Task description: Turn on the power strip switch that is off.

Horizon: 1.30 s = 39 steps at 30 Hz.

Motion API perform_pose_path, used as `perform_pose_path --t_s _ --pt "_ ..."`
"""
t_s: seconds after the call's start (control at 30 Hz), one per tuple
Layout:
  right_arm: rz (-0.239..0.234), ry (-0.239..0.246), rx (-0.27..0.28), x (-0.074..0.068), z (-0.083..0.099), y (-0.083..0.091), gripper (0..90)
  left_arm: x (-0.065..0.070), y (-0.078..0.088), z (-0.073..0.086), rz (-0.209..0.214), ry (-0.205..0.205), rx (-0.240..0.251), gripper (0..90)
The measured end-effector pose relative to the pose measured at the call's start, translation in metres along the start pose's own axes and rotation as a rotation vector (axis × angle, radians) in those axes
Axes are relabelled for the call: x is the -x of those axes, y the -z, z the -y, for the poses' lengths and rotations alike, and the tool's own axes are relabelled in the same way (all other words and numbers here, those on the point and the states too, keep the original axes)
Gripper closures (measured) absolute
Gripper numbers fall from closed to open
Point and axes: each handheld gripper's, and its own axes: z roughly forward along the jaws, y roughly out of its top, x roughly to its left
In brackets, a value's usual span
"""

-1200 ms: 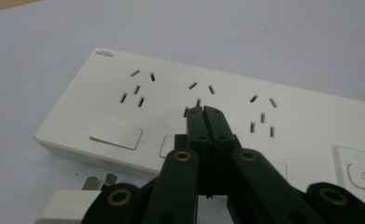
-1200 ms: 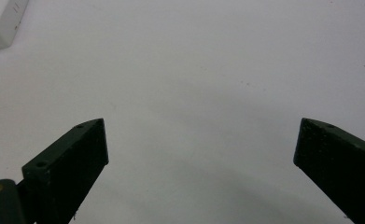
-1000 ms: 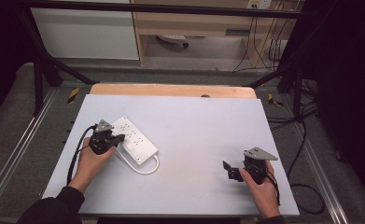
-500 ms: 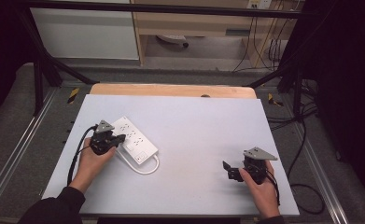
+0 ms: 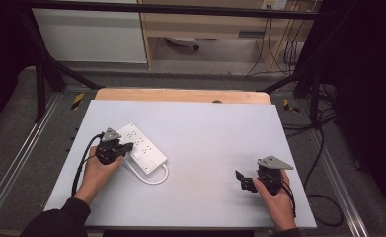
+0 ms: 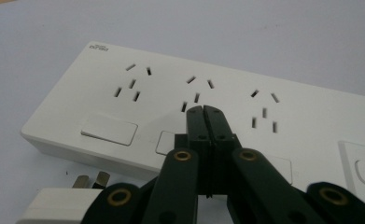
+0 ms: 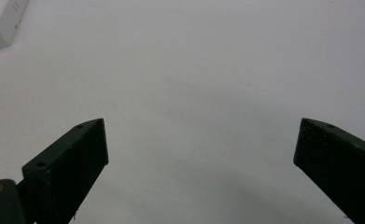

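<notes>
Left gripper (image 6: 203, 109) is hovering over the white power strip (image 6: 208, 107), jaws clenched together and grasping nothing. Right gripper (image 7: 199, 144) is resting over the bare counter (image 5: 210, 128), jaws released wide.

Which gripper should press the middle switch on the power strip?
Left. The left gripper, jaws closed, hovers right over the power strip by its switches; the right gripper sits open, far across the table.

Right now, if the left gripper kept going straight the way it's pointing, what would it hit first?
The left gripper, jaws shut, points at the white power strip. It would likely meet the strip's top face by the middle socket first, though its height above the strip is unclear.
</notes>
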Motion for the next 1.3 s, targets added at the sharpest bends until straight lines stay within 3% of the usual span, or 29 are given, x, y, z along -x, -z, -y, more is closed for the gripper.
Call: perform_pose_path --t_s 1.3 --pt "-0.001 0.006 -0.007 -0.0005 0.0002 -0.0010 3.3 -0.0001 0.0001 0.0031 0.008 -0.002 0.016 90.0"
